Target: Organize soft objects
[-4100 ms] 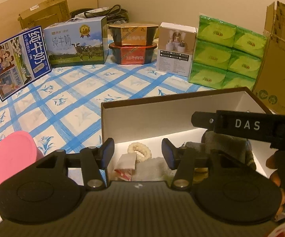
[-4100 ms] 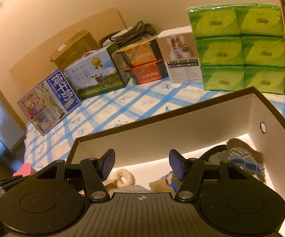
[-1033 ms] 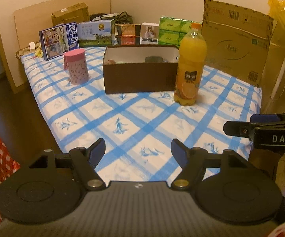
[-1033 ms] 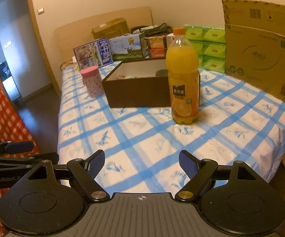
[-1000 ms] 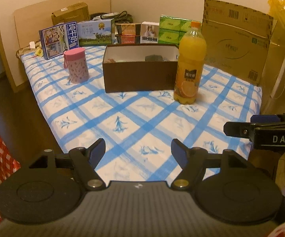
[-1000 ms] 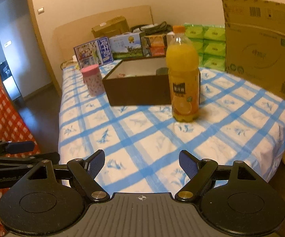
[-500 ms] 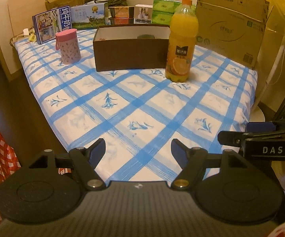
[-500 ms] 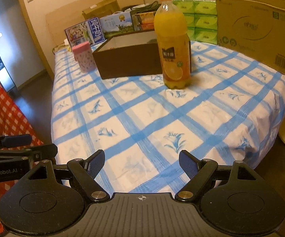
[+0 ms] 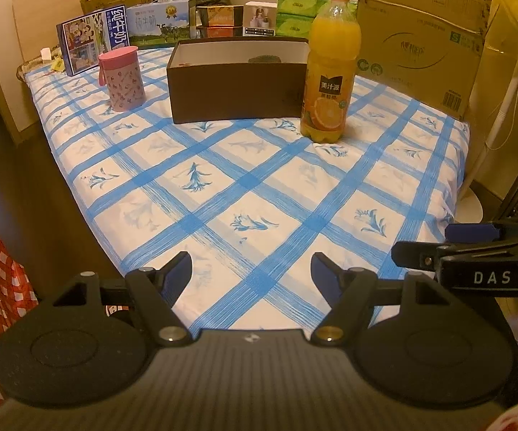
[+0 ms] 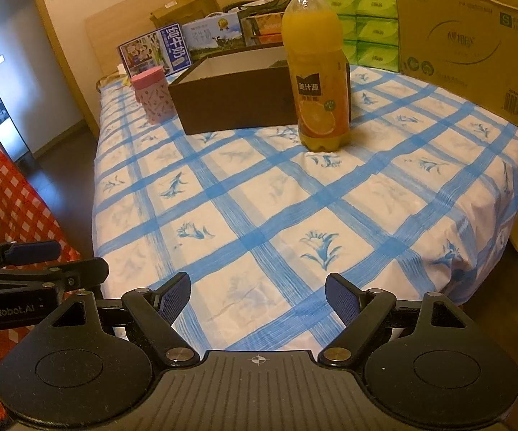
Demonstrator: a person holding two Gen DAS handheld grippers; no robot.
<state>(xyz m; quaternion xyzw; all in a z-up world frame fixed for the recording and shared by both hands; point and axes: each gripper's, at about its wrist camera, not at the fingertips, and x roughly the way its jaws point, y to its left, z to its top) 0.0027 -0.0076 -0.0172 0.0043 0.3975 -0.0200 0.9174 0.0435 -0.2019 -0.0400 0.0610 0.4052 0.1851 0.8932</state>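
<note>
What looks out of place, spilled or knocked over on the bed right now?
Nothing stands out. The orange juice bottle and the pink canister both stand upright on the blue checked sheet, with no spill visible. The brown box sits flat and open-topped, a dark soft item just showing inside.

"DAS" marks the right hand-held gripper [image 9: 420, 256]; "GenRobot.AI" marks the left hand-held gripper [image 10: 79, 269].

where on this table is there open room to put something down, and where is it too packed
The near half of the cloth, from the box and juice bottle forward to the near edge, is bare. There is also a gap between the pink cup and the box. The far edge is crowded: cartons and green tissue packs stand side by side.
</note>
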